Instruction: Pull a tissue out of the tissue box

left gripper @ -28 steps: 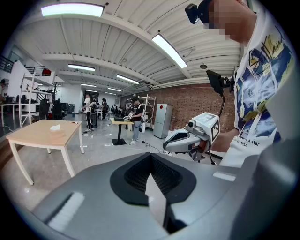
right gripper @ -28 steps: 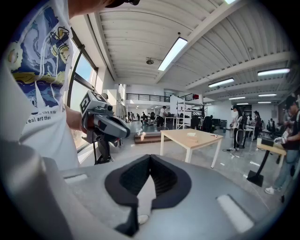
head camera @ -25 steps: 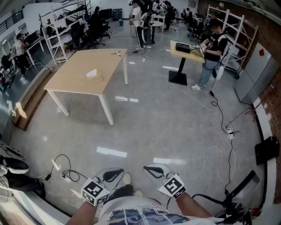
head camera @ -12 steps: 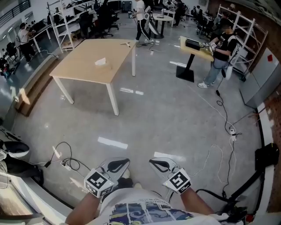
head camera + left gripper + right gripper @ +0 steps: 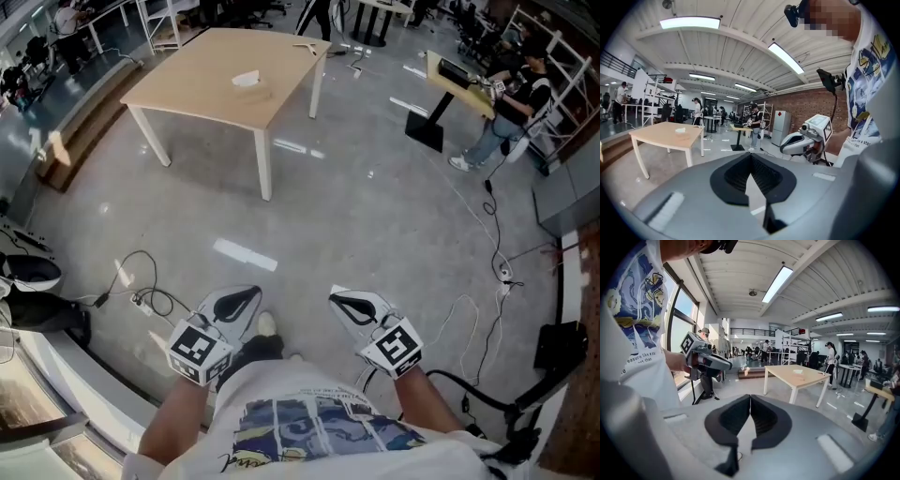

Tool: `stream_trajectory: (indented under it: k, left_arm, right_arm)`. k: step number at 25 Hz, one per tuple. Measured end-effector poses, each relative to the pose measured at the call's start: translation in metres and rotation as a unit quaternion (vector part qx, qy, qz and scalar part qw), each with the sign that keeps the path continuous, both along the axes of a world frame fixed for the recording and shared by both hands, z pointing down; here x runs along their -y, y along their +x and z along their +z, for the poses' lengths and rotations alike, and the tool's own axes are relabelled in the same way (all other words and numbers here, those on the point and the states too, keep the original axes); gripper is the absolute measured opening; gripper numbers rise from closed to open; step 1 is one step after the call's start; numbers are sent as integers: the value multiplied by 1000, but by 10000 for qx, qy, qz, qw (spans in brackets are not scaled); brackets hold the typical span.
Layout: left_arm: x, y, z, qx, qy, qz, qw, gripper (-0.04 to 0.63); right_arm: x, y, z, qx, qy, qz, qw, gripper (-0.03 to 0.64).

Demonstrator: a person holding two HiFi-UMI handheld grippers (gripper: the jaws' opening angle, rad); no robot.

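Note:
The tissue box (image 5: 250,82) is a small pale box with a white tissue sticking up. It sits on the light wooden table (image 5: 202,70) far ahead on the shop floor, and also shows as the tissue box (image 5: 680,130) and the tissue box (image 5: 798,371) in the two gripper views. My left gripper (image 5: 246,298) and right gripper (image 5: 342,302) are held low in front of my body, well short of the table. The left gripper (image 5: 751,157) and the right gripper (image 5: 750,398) are both shut with nothing between the jaws.
Cables and a power strip (image 5: 141,300) lie on the grey floor at the left, with more cables (image 5: 487,281) at the right. A person (image 5: 511,112) stands at a standing desk (image 5: 450,80). A wooden bench (image 5: 84,122) runs along the left.
The table with the tissue box has come closer and shifted right in the head view. Both grippers moved forward with me, still shut and empty.

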State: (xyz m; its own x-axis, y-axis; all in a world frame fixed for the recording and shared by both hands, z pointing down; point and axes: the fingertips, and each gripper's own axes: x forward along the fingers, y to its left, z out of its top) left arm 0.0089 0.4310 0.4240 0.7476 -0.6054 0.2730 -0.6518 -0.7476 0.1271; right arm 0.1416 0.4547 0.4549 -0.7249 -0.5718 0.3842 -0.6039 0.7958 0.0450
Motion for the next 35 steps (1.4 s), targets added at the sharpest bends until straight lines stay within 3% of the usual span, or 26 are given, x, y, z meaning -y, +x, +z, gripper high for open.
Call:
stream_trajectory:
  k: [6, 14, 22, 25, 31, 35]
  left_arm:
    - [71, -42, -5, -189, -59, -228, 9995, 5]
    - [119, -54, 6, -158, -58, 167, 9997, 5]
    - [189, -14, 12, -210, -206, 90, 9995, 5]
    - [222, 13, 4, -187, -120, -5, 9998, 5]
    - [285, 65, -3, -13, -2, -247, 9997, 5]
    - [314, 84, -4, -42, -2, -512, 9987, 5]
  right_arm:
    - [72, -33, -12, -24, 18, -16, 10000, 13]
    - [135, -78, -11, -82, 14, -250, 9997, 20]
    - [204, -56, -1, -93, -221, -602, 9979, 21]
    - [241, -35, 0, -332, -55, -912, 9953, 21]
    - [314, 14, -4, -294, 78, -1160, 9928, 21]
    - [345, 33, 1, -689, 326, -1412, 9870, 21]
